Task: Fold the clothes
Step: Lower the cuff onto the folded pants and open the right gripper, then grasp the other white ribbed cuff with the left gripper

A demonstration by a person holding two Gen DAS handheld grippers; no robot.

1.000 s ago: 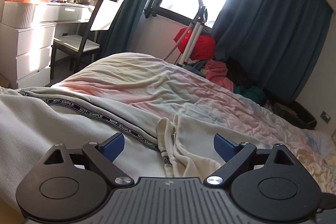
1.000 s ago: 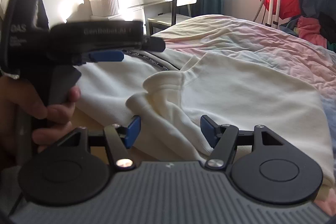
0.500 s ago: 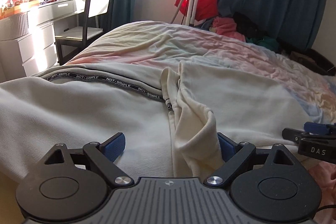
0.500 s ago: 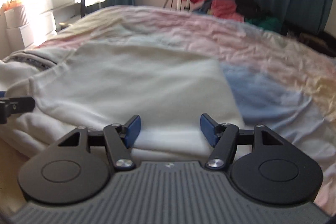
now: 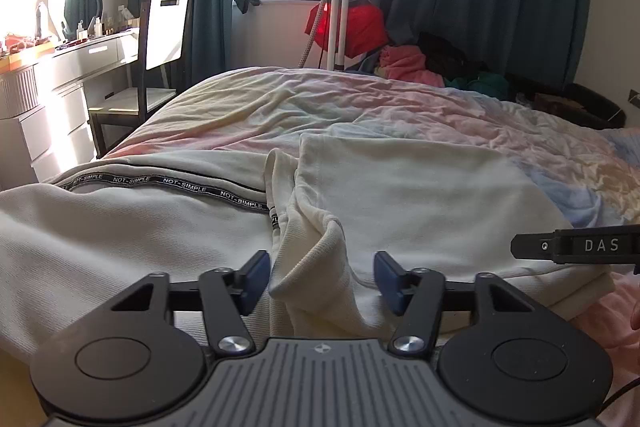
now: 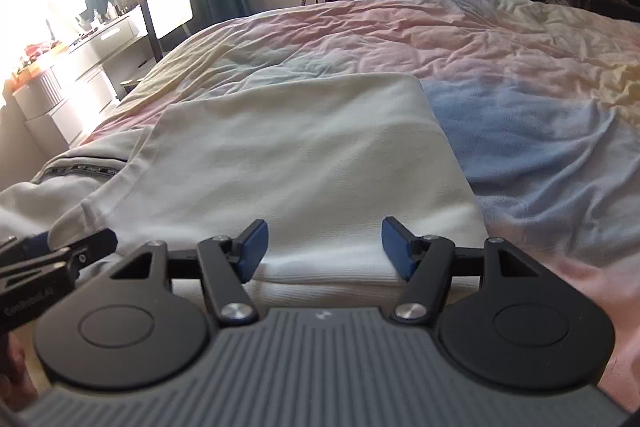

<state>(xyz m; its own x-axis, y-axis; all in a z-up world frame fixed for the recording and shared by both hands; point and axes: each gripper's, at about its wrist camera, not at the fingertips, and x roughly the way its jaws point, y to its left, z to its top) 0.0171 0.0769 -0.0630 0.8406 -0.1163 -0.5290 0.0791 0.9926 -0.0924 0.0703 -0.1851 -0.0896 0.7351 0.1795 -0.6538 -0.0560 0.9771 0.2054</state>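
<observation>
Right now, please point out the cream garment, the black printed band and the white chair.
cream garment (image 6: 304, 155): right wrist view, flat folded panel.
black printed band (image 5: 176, 183): left wrist view, lettered strip.
white chair (image 5: 167, 23): left wrist view, backrest.

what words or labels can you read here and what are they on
"NOT-SIMPLE", repeated along the black tape trim of the cream garment on the bed.
"DAS", on the right gripper in the left wrist view.
"GenRobot", then blurred characters, on the left gripper in the right wrist view.
Items on the dresser: too small to read.
</observation>
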